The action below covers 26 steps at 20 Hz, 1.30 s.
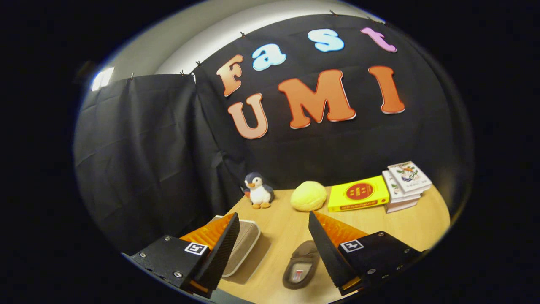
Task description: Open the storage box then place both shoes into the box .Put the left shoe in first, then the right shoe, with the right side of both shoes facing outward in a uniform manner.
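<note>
The tool (274, 236) hangs above the surface (278, 228) with its fingers spread wide and nothing between them, so no grip on anything yet. In the gap, low in the frame and hard against the inner edge of the right finger, lies a shoe (300, 265), a soft grey-brown slipper with its opening facing up; part of it is hidden behind that finger. I can make out one shoe, and whether it is the left or the right I cannot tell from this angle.

Over at the lower left, behind the left finger, sits the storage box (244, 245), a flat beige fabric-covered case with a pale rim. Its lid looks down, so by my reading the opening step is not yet done, and no shoe is inside.

Further out, along the back edge of the surface: a plush penguin (258, 191) at centre-left, a yellow lumpy soft ball (309, 196) beside it in the middle, then a yellow book (358, 193) lying flat, and a stack of books (406, 185) at the right, touching the yellow one.

So the job sits at its very start: box to open, then left shoe in, then right, right sides facing out.
</note>
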Each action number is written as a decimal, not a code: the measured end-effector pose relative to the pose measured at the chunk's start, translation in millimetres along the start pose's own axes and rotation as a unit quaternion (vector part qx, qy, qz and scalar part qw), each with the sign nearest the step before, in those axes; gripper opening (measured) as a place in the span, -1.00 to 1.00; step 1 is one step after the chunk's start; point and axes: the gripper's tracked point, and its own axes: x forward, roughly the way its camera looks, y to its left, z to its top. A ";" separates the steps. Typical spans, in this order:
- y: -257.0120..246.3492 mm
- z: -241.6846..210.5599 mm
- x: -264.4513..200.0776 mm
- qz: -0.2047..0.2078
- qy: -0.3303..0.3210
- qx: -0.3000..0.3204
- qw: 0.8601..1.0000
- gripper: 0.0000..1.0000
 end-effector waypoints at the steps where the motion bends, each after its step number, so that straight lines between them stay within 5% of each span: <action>1: 5.5 -11.5 5.1 0.015 0.021 0.013 1.000 0.95; 10: 42.1 -116.0 42.1 0.083 0.176 0.073 0.978 0.94; 21: 76.8 -212.0 76.2 0.171 0.290 0.170 0.926 0.95; 26: 91.9 -218.9 83.5 0.212 0.298 0.270 0.890 0.94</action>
